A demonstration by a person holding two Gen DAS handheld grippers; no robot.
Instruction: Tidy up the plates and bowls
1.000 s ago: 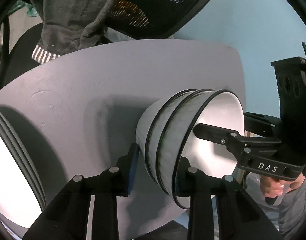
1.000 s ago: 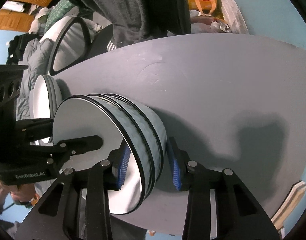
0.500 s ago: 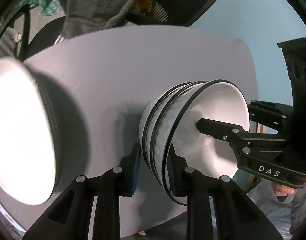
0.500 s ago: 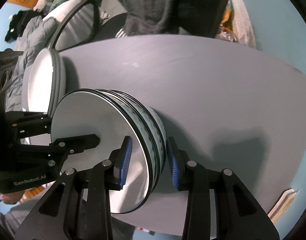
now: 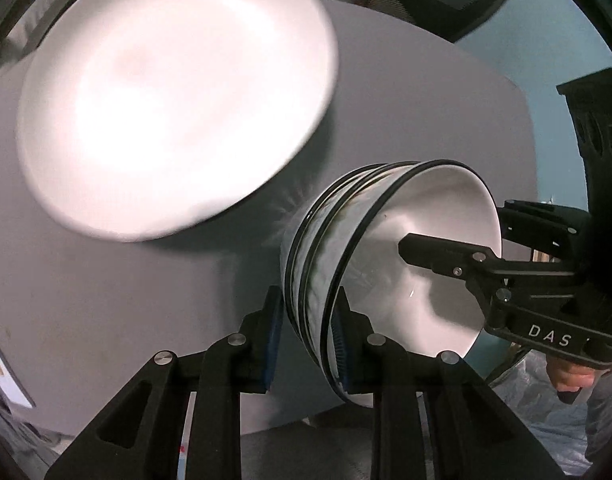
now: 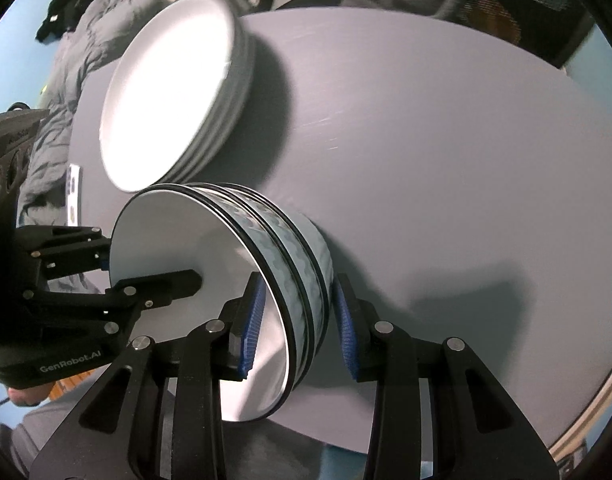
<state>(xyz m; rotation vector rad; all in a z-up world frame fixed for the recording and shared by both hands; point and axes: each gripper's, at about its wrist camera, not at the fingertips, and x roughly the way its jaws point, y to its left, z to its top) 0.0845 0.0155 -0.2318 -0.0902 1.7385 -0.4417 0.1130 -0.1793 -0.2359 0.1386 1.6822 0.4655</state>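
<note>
A nested stack of bowls (image 5: 390, 264), white inside with black rims and a pale blue pattern outside, sits on the grey table (image 6: 446, 152) just beside a stack of white plates (image 6: 174, 92), the two apparently not touching. Both tools straddle the stack's rim from opposite sides, each with one finger inside the top bowl and one outside. The left hand-held gripper (image 5: 306, 344) stands narrow, its blue pads seeming to press the wall. The right hand-held gripper (image 6: 298, 320) is wider, its inner pad at the rim; whether the outer pad touches I cannot tell. Glazed ceramic like this is likely heavy as a stack, stiff, slick and chip-prone. The rim wall, pinched at two opposite points, looks the sound hold, since one side alone would probably let the stack tilt or slip.
</note>
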